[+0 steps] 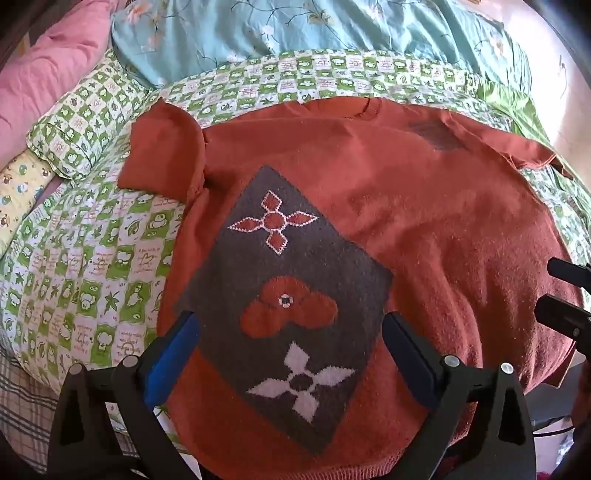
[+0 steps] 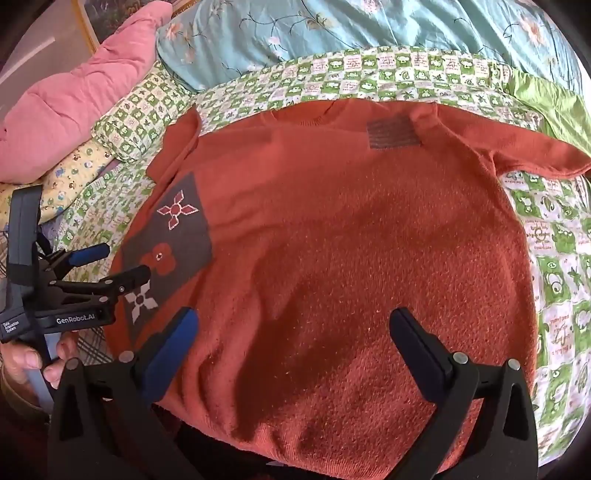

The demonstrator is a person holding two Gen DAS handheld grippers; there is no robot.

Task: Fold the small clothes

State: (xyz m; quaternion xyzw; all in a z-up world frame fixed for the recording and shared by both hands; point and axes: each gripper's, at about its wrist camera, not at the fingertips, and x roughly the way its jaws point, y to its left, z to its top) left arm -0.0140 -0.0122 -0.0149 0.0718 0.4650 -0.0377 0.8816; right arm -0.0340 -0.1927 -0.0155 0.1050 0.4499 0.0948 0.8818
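An orange knitted sweater (image 1: 424,221) with short sleeves lies spread flat on the bed, neck at the far side. It has a grey patch (image 1: 280,295) with flower motifs on its left part. My left gripper (image 1: 290,325) is open and empty, hovering over the patch near the hem. The sweater also fills the right wrist view (image 2: 351,240). My right gripper (image 2: 293,321) is open and empty above the sweater's lower middle. The left gripper (image 2: 125,262) shows there at the left, open, over the patch (image 2: 173,240).
The bed has a green and white checked sheet (image 1: 81,280). A light blue floral quilt (image 1: 314,29) and a pink quilt (image 1: 48,62) lie at the far side. A green checked pillow (image 1: 85,133) sits at the left. The right gripper's fingers (image 1: 565,295) show at the right edge.
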